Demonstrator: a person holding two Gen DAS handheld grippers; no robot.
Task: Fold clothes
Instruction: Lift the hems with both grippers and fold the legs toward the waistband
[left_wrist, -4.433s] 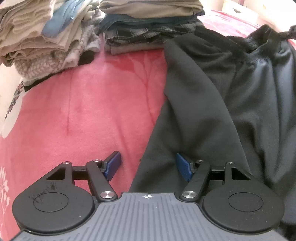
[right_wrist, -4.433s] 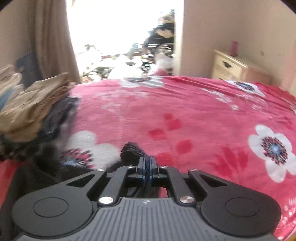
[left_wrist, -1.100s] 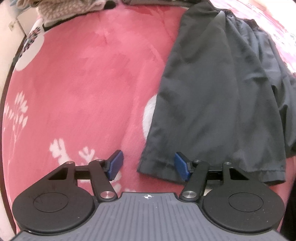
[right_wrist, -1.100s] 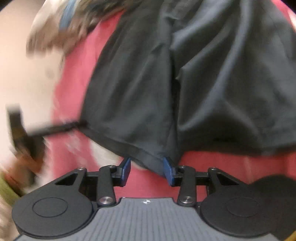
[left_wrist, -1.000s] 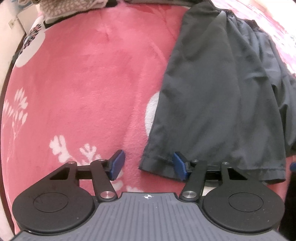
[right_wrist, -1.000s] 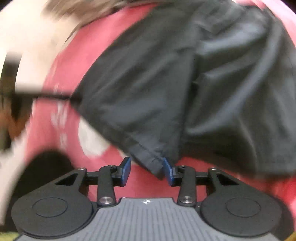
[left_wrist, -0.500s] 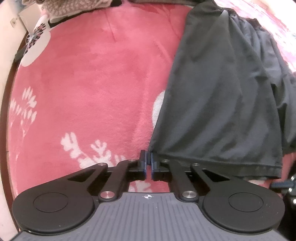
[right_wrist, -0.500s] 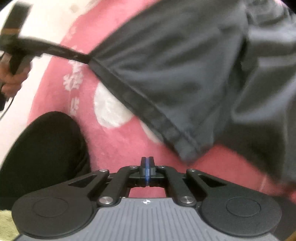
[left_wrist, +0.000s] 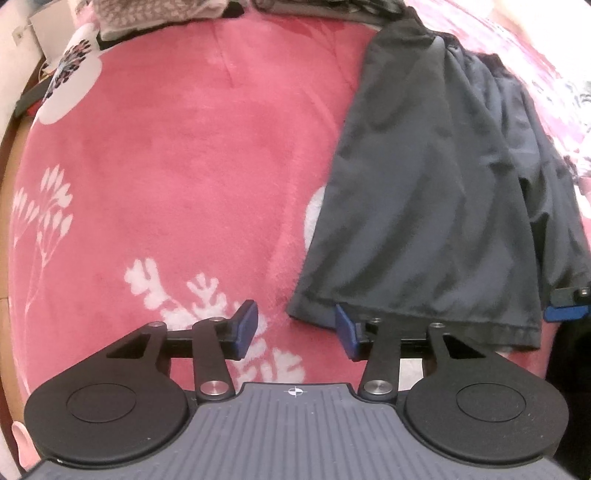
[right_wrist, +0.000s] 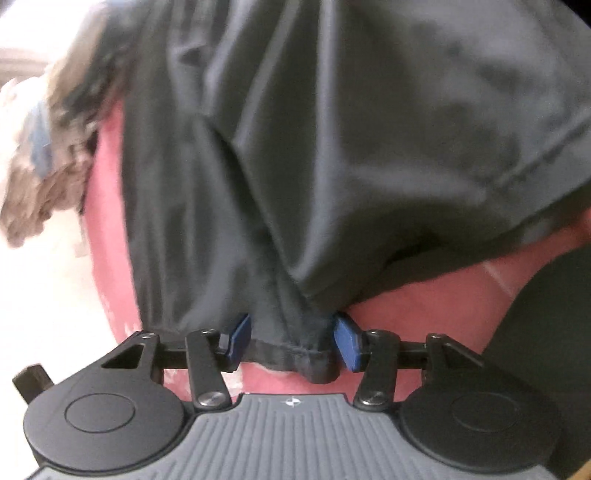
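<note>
Dark shorts (left_wrist: 424, 206) lie lengthwise on a pink floral blanket (left_wrist: 192, 166), waistband far, hems near. The left gripper (left_wrist: 293, 326) gapes wide, hem corner just inside its right finger. The right gripper (right_wrist: 291, 339), also spread, straddles the other leg's hem.

Dark grey shorts (left_wrist: 424, 206) lie spread flat on the bed, wrinkled, hems nearest the cameras.

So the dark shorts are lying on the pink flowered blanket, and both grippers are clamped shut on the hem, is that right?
Not quite. The dark shorts do lie on the pink flowered blanket, but both grippers are open: the left gripper in the left wrist view, the right gripper in the right wrist view.
</note>
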